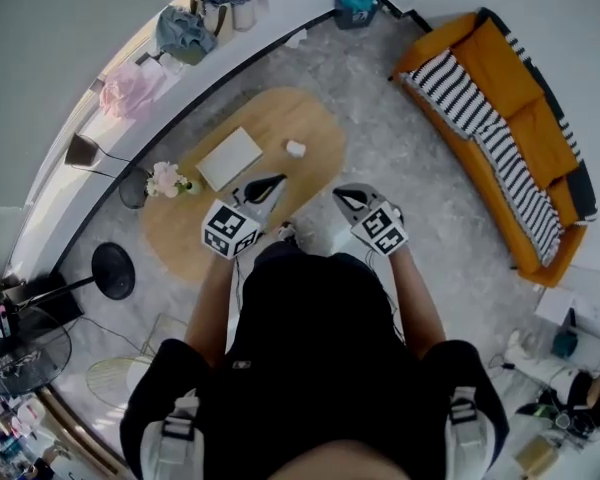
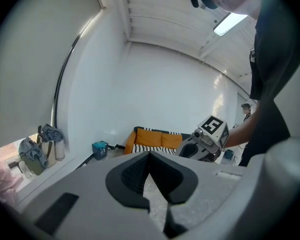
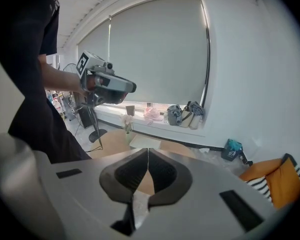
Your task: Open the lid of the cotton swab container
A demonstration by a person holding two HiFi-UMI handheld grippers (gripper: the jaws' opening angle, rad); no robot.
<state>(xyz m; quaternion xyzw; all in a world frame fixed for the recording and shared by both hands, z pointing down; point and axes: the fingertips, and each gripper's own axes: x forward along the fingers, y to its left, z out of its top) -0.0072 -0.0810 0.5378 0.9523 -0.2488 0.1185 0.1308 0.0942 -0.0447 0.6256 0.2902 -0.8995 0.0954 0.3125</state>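
A small white box (image 1: 295,148), likely the cotton swab container, sits on the oval wooden table (image 1: 310,128) toward its far right side. Both grippers hang in the air in front of the person, short of the table's near edge. My left gripper (image 1: 273,182) is shut and empty, its jaws closed on each other (image 2: 150,155). My right gripper (image 1: 342,195) is also shut with nothing in it (image 3: 147,153). Each gripper shows in the other's view: the right one (image 2: 206,138), the left one (image 3: 108,81). The container is not visible in either gripper view.
A flat white pad (image 1: 229,158) and a vase of pale flowers (image 1: 166,180) also stand on the table. An orange sofa with a striped throw (image 1: 500,118) fills the right. A window ledge with bags (image 1: 185,33) runs behind; a floor lamp base (image 1: 112,270) stands at the left.
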